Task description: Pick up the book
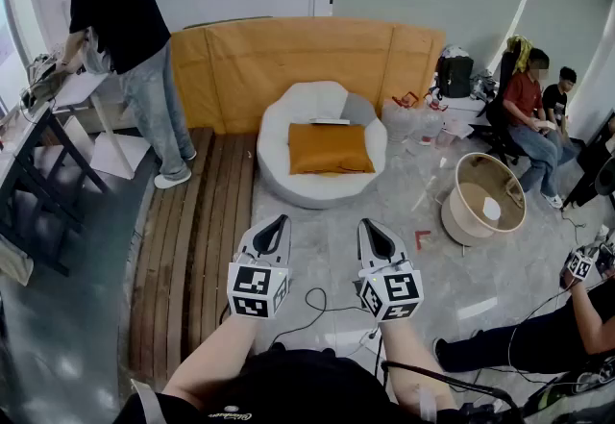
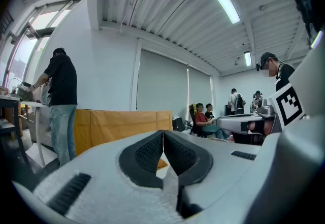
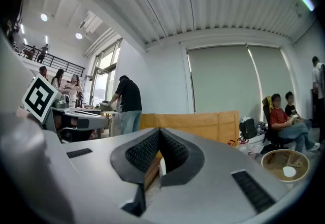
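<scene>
Book (image 1: pixel 330 121) lies flat on the white round chair (image 1: pixel 288 180), just behind its orange cushion (image 1: pixel 329 148).
In front of that chair and well apart from it, the left tongs (image 1: pixel 281 219) and right tongs (image 1: pixel 366 223) hover level, both closed and empty.

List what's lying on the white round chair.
An orange cushion lies on the white chair, with a thin book flat behind it. Anything under the cushion is hidden.
</scene>
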Demonstrator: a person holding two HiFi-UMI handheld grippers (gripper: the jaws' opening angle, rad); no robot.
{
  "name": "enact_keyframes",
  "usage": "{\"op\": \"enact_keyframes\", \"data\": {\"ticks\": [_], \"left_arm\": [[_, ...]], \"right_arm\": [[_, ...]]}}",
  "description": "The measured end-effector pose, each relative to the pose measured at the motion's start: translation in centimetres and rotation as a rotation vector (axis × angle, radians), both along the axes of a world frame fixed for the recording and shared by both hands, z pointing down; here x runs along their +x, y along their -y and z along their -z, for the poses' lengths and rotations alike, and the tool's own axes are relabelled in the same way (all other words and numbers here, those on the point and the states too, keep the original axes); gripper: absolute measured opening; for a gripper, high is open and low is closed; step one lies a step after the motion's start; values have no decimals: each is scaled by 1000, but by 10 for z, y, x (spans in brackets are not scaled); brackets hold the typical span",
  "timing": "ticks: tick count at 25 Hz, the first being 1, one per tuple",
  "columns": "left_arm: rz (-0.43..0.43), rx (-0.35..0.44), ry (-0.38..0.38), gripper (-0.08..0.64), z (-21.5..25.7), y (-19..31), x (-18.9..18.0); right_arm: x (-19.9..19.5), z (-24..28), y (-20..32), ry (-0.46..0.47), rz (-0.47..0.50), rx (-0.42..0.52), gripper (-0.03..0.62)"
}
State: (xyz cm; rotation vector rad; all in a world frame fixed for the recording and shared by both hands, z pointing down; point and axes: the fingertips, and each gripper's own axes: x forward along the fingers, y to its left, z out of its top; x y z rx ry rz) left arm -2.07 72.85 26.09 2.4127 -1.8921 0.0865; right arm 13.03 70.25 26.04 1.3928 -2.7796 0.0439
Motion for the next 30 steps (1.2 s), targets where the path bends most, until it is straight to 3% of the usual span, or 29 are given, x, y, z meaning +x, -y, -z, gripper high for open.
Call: {"op": "enact_keyframes", "data": {"ticks": [9, 17, 30], "left_arm": [[15, -9, 5, 9, -10, 8, 30], [55, -20, -2, 9, -18, 5, 58], [79, -10, -12, 9, -19, 51, 53]], "right_arm": [[34, -5, 8, 40, 3, -8, 5], [72, -22, 10, 21, 8, -29, 6], [63, -19, 59, 2, 34, -8, 6]]}}
